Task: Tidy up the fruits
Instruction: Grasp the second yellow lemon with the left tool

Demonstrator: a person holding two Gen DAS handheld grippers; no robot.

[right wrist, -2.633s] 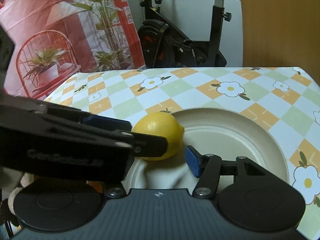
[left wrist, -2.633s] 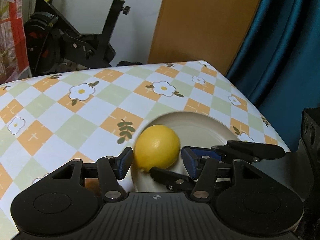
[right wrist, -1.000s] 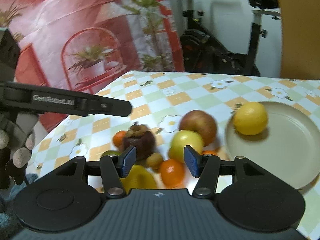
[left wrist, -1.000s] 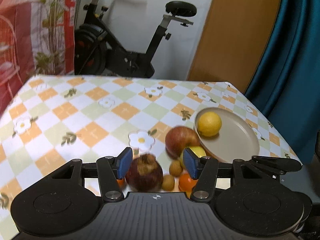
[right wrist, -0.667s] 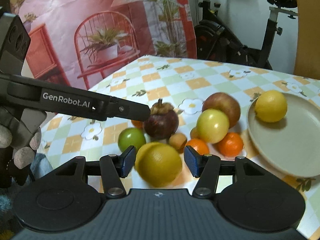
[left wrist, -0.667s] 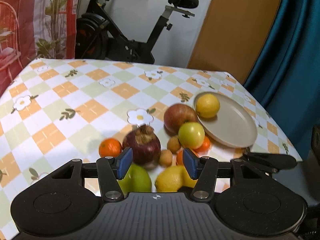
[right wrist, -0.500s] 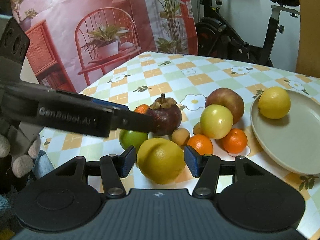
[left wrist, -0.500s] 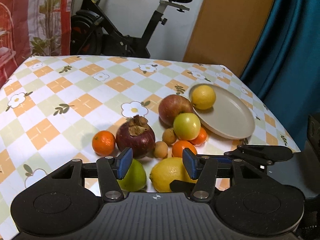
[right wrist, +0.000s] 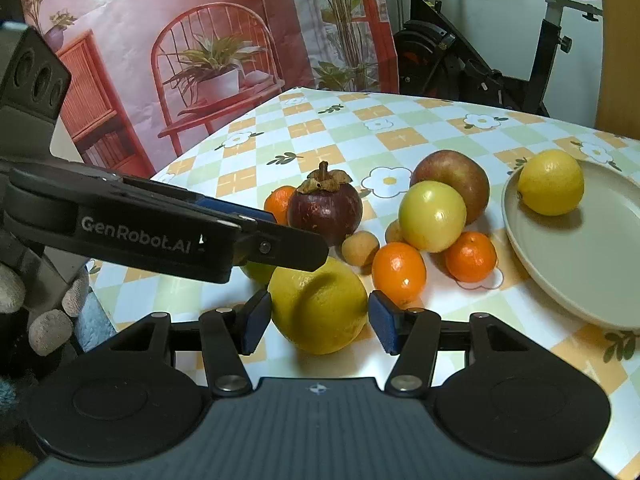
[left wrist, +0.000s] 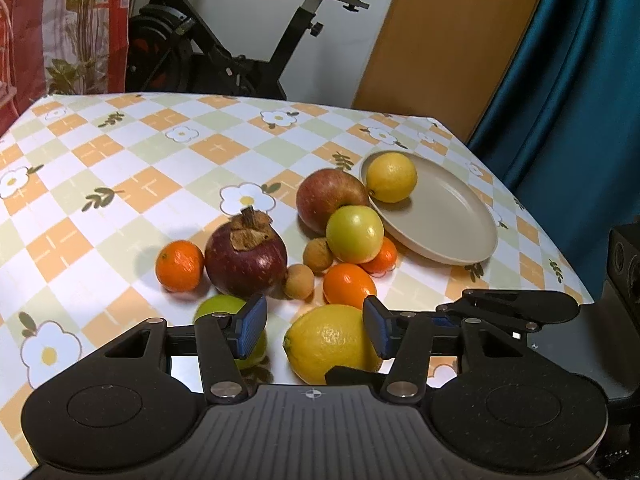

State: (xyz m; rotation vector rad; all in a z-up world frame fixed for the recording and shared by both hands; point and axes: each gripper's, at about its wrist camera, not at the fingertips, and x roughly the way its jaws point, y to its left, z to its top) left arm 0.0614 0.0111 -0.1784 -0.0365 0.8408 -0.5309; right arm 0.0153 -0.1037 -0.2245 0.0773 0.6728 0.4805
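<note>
A large yellow lemon (right wrist: 318,308) lies on the checked tablecloth at the near edge of a pile of fruit. My right gripper (right wrist: 320,326) is open around it, each blue pad close beside it. My left gripper (left wrist: 314,328) hovers over the same lemon (left wrist: 332,342) and a green fruit (left wrist: 224,308). Its jaws are closing, and its pads are not pressing on anything. One of the left fingers (right wrist: 260,248) crosses above the lemon. Another lemon (left wrist: 391,177) lies on the beige plate (left wrist: 440,216).
The pile holds a mangosteen (left wrist: 246,256), a red apple (left wrist: 330,196), a yellow-green apple (left wrist: 354,234), tangerines (left wrist: 179,266), an orange (left wrist: 349,284) and small brown fruits (left wrist: 298,280). Right of the table hangs a teal curtain (left wrist: 560,100). An exercise bike (left wrist: 224,48) stands behind. A gloved hand (right wrist: 24,292) shows at the left.
Both grippers drew back from the plate, leaving one lemon on it, then sank toward the pile. The second lemon now sits between the right pads.
</note>
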